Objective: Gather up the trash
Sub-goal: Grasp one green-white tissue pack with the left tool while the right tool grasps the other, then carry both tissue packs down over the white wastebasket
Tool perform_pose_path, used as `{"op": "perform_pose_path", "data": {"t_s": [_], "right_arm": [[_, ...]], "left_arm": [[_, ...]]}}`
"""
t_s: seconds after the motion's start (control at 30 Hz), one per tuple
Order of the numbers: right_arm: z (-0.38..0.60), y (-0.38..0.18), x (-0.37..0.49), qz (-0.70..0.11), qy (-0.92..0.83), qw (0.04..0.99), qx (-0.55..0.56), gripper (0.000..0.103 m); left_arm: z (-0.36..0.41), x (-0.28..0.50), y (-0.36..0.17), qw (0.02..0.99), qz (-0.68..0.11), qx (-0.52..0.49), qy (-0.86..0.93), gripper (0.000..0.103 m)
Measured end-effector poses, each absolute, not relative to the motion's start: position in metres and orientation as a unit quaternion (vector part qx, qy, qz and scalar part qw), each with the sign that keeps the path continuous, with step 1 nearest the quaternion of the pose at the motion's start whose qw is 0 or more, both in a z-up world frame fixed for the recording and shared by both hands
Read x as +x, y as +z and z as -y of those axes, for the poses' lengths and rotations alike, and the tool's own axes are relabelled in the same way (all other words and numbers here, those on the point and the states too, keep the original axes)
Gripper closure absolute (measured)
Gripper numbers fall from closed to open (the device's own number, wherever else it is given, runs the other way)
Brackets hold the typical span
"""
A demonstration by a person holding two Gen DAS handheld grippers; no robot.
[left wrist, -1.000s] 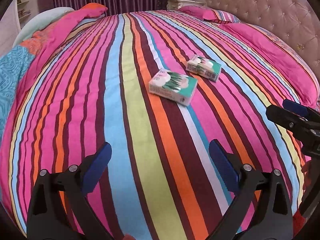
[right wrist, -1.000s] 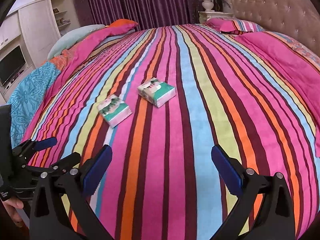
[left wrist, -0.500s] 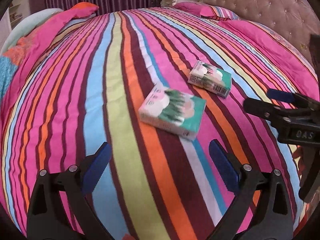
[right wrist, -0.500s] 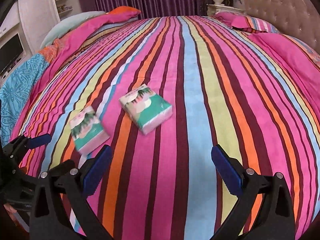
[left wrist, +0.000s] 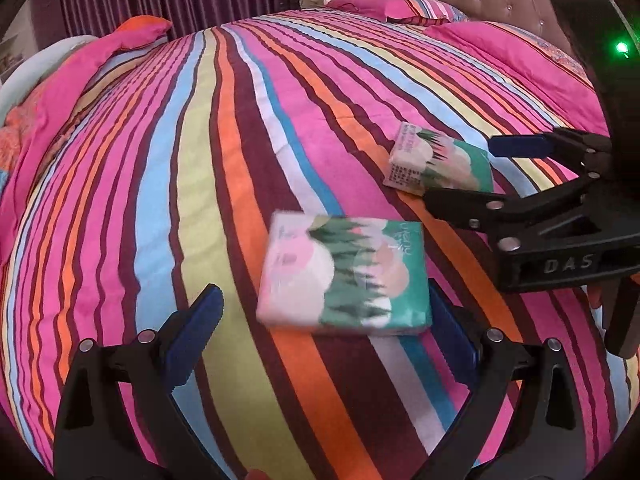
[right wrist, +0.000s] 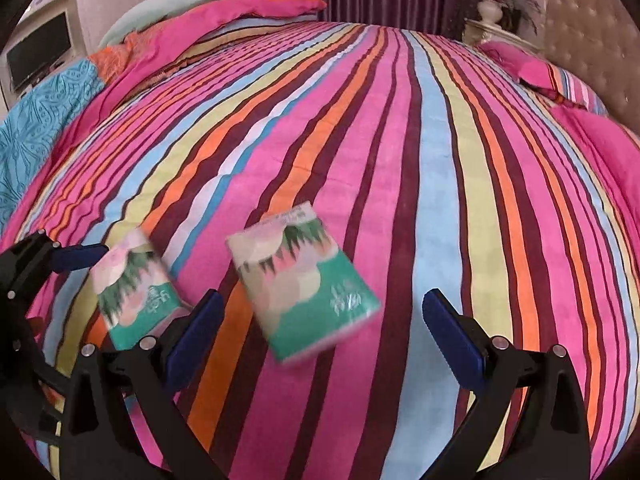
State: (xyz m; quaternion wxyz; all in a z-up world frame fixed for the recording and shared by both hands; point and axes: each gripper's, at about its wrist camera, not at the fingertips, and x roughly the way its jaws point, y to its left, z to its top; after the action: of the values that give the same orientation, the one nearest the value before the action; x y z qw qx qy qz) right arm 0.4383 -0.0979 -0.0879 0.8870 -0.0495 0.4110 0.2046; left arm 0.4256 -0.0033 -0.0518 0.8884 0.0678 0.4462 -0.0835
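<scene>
Tissue packs lie flat on the striped bedspread [left wrist: 160, 184], near each other but apart. Left gripper [left wrist: 324, 320], jaws spread wide, frames the nearer pack [left wrist: 344, 272]; right gripper [right wrist: 320, 324], equally wide open, frames the farther pack [right wrist: 300, 280]. Neither touches.

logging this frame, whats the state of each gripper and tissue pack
left gripper: open, empty, fingers either side of the near pack
right gripper: open, empty
near tissue pack: flat on bedspread, ungrasped
far tissue pack: flat on bedspread, ungrasped
</scene>
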Motion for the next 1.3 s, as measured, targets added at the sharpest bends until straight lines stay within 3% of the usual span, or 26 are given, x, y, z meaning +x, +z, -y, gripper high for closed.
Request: {"op": "perform_pose_path", "data": {"t_s": [0.3, 0.4, 0.47, 0.5, 0.53, 0.9, 1.3], "right_arm": [[0.096, -0.092, 0.449, -0.428, 0.187, 0.884, -0.02, 0.009], [0.089, -0.094, 0.445, -0.43, 0.177, 0.884, -0.046, 0.016], [0.088, -0.092, 0.441, -0.428, 0.172, 0.886, -0.051, 0.026], [0.09, -0.091, 0.44, -0.429, 0.168, 0.886, -0.047, 0.036], [0.092, -0.089, 0.44, -0.432, 0.165, 0.886, -0.04, 0.037], [0.122, -0.066, 0.401, -0.431, 0.153, 0.887, 0.056, 0.039], [0.146, -0.066, 0.303, -0.445, 0.142, 0.877, 0.114, 0.039]], "left_arm": [[-0.002, 0.444, -0.057, 0.881, -0.467, 0.033, -0.065, 0.008], [0.002, 0.442, -0.058, 0.883, -0.466, 0.043, -0.048, 0.009], [0.003, 0.44, -0.057, 0.883, -0.464, 0.043, -0.053, 0.015], [0.004, 0.439, -0.056, 0.885, -0.46, 0.043, -0.054, 0.023], [0.005, 0.437, -0.055, 0.886, -0.458, 0.045, -0.054, 0.032], [0.0, 0.402, -0.036, 0.889, -0.455, 0.024, -0.045, 0.034], [-0.01, 0.304, -0.016, 0.89, -0.453, 0.011, -0.036, 0.034]]}}
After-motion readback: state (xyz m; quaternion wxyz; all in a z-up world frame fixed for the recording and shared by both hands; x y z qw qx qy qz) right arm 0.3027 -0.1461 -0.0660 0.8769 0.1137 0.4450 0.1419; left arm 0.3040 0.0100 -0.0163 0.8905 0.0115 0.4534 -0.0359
